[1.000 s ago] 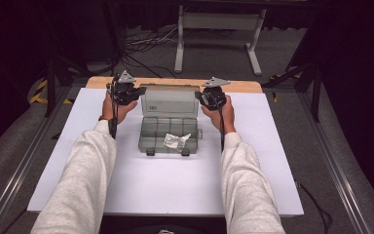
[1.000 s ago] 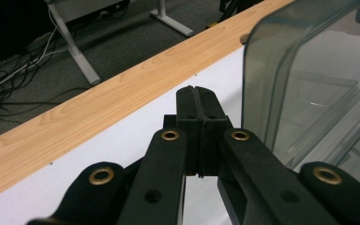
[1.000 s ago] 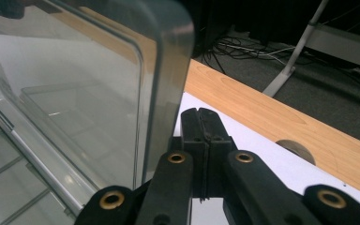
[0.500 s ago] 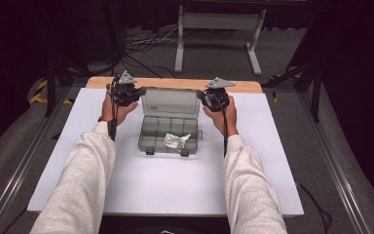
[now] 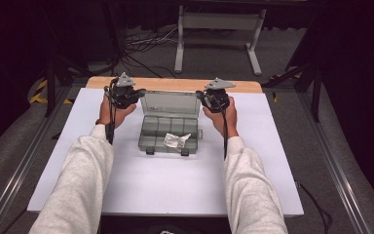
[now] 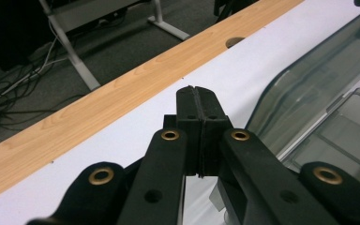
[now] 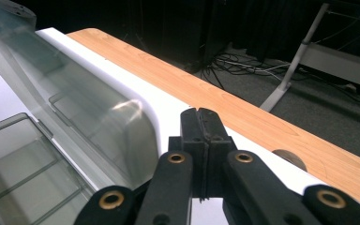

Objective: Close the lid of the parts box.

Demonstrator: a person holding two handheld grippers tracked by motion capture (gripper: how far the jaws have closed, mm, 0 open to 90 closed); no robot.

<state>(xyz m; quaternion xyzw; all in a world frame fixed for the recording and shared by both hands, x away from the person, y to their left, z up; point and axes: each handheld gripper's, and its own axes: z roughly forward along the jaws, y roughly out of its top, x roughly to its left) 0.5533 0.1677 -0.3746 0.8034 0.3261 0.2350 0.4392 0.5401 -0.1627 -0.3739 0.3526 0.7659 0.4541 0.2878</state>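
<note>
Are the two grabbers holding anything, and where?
Nothing. The left gripper and right gripper are both shut with empty jaws, beside the open box.

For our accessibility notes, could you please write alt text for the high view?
A person's two hands each hold a shut gripper, the left gripper and right gripper, beside the raised lid of an open clear compartment box on a white table. A small white packet lies in a front compartment.
</note>
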